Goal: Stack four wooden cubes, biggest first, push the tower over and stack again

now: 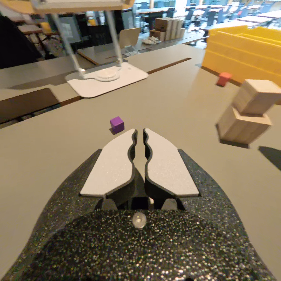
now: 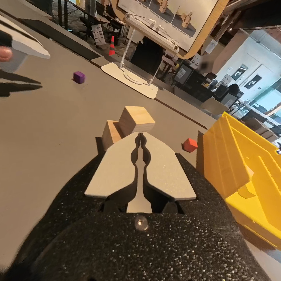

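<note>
Two plain wooden cubes are stacked on the grey table [image 1: 174,106]: a big one [image 1: 241,129] below and a smaller one [image 1: 257,97] on top, turned askew. In the right wrist view the big cube [image 2: 110,136] and the upper cube [image 2: 136,120] stand just beyond my right gripper [image 2: 140,133], which is shut and empty. A small purple cube [image 1: 116,125] lies just ahead and left of my left gripper [image 1: 139,130], whose fingers are nearly closed and hold nothing. It also shows in the right wrist view [image 2: 79,77]. A small red cube [image 1: 223,78] [image 2: 190,147] lies beside the yellow bin.
A yellow plastic bin [image 1: 243,53] [image 2: 237,174] stands at the right. A white stand base [image 1: 106,80] [image 2: 133,80] with clear legs holds a board at the table's far side. The left gripper and a hand [image 2: 6,53] show at the left edge of the right wrist view. Across from one pair of fingers to the other is roughly 25 cm.
</note>
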The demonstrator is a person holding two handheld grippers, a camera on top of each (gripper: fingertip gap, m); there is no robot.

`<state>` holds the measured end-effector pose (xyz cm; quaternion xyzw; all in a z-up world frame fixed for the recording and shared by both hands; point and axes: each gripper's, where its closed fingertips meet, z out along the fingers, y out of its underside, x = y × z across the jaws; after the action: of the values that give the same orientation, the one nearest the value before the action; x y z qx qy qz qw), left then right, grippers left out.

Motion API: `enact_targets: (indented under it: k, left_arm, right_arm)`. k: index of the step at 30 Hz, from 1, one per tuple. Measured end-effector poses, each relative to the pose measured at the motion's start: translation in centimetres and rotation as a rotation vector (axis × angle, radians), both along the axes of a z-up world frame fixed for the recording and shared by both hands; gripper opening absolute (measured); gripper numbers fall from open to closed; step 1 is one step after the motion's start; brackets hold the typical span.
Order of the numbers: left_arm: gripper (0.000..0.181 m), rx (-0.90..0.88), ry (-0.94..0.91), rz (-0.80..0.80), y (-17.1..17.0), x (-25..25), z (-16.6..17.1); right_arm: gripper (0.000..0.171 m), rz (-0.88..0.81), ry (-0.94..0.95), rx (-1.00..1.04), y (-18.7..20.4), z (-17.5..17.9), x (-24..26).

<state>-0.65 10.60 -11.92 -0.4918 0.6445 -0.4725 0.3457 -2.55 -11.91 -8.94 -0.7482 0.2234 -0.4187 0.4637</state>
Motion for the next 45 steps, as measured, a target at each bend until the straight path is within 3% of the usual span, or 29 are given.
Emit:
enact_targets:
  k: [4, 8, 12, 14, 16, 18, 24, 29, 37, 43, 45]
  left_arm:
    - [0.022, -0.022, 0.056, 0.126, 5.4, 3.0, -0.7]
    - [0.028, -0.058, 0.083, 0.012, 4.9, 4.5, -0.9]
    - [0.028, -0.132, -0.102, -0.26, -2.6, 2.8, 2.1]
    - [0.023, -0.151, -0.079, -0.386, -7.1, 2.0, 2.0]
    - [0.017, -0.021, -0.016, -0.414, -10.4, 2.0, 0.6]
    - [0.013, 0.109, 0.023, -0.402, -12.7, 2.4, -0.4]
    - [0.005, 0.178, 0.034, -0.471, -18.4, 2.1, 1.0]
    - [0.006, 0.258, -0.092, -0.596, -22.1, 0.1, 3.5]
    - [0.01, 0.189, -0.046, -0.453, -17.4, 1.2, 1.8]
    - [0.017, 0.229, 0.002, -0.324, -11.1, 1.2, -1.5]
    - [0.021, 0.196, -0.003, -0.323, -9.8, 0.5, -1.2]
  right_arm:
    - [0.0, 0.059, -0.002, -0.015, -0.3, 0.2, 0.2]
    - [0.0, 0.117, 0.002, -0.004, 0.2, -0.2, -0.5]
    - [0.0, 0.15, 0.0, 0.006, 1.2, -0.5, -0.8]
    - [0.0, 0.148, -0.001, 0.021, 1.4, -0.5, -0.6]
    - [0.0, 0.144, 0.0, 0.027, 1.4, -0.8, -0.5]
    - [0.0, 0.138, -0.003, 0.036, 0.9, -0.9, -0.4]
    - [0.0, 0.098, -0.003, 0.1, -1.3, -0.6, -0.3]
    - [0.0, 0.092, -0.012, 0.114, -2.1, -0.5, -0.6]
    - [0.0, 0.097, 0.02, 0.116, -2.1, -1.1, -0.5]
    - [0.0, 0.034, 0.057, 0.135, -3.6, -1.5, 0.5]
    - [0.0, 0.006, 0.072, 0.118, -4.3, -1.8, 1.1]
